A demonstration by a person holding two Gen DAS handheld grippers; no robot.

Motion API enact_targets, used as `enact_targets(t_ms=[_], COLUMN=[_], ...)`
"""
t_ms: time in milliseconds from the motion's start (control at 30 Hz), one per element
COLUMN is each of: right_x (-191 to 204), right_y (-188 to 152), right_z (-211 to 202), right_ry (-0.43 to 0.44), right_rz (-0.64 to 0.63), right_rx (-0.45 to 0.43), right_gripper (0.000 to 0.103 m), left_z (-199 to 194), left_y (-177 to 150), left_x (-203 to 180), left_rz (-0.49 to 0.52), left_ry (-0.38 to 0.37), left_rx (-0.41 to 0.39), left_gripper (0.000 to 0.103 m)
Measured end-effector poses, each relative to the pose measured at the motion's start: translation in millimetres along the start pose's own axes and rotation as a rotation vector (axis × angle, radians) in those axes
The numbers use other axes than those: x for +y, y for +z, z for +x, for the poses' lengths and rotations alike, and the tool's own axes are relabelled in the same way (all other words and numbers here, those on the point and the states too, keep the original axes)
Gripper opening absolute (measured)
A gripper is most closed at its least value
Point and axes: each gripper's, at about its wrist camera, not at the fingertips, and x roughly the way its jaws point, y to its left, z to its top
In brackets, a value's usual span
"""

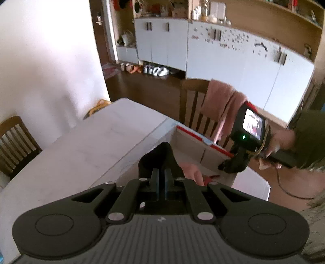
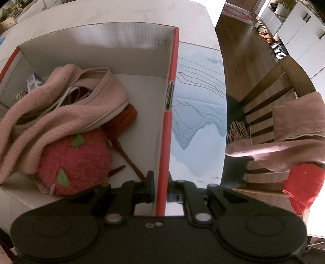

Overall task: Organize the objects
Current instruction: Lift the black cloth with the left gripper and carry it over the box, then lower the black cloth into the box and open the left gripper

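The right gripper [image 2: 161,189] is seen clamped on the red edge of the box [image 2: 171,67] wall, one finger inside, one outside; the box is thus steadied on the table [image 2: 113,12]; the left gripper [image 1: 160,172] is seen pinched on a dark cloth [image 1: 157,156], held above the near side of the box; in the box are noted a pink fleece [image 2: 61,113], a pink plush ball [image 2: 75,160], an orange item [image 2: 126,117], a white cord [image 2: 67,95] and a small blue-white carton [image 2: 33,81]; the cloth is judged light, soft and limp, unlikely to slip or break; a fold or bunched edge is judged the best hold; the box wall is judged thin corrugated board, stiff yet liable to crease if squeezed hard; a pink scarf [image 2: 292,130] and red cloth [image 2: 304,184] are noted on the chair [image 2: 264,85] beside the table.
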Motion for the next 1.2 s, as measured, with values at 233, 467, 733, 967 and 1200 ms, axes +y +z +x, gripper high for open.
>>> enact_targets(t_ms=[233, 467, 733, 967, 1200], right_x=[0.3, 0.3, 0.3, 0.3, 0.0], right_y=[-0.2, -0.1, 0.1, 0.2, -0.1], right_z=[0.1, 0.3, 0.6, 0.3, 0.1], right_ry=[0.001, 0.000, -0.003, -0.004, -0.001], right_rz=[0.000, 0.000, -0.003, -0.002, 0.000], right_rx=[0.000, 0.000, 0.000, 0.000, -0.002], right_gripper=[0.009, 0.008, 0.009, 0.009, 0.009], left_z=[38.2, 82.4, 120.5, 146.6, 159.0], left_y=[-9.4, -21.9, -25.4, -30.3, -38.0], left_x=[-0.3, 11.4, 22.3, 31.1, 29.8], left_rz=[0.004, -0.033, -0.059, -0.091, -0.079], left_ry=[0.004, 0.031, 0.035, 0.030, 0.036], left_rx=[0.051, 0.109, 0.147, 0.211, 0.259], left_gripper=[0.004, 0.004, 0.004, 0.004, 0.005])
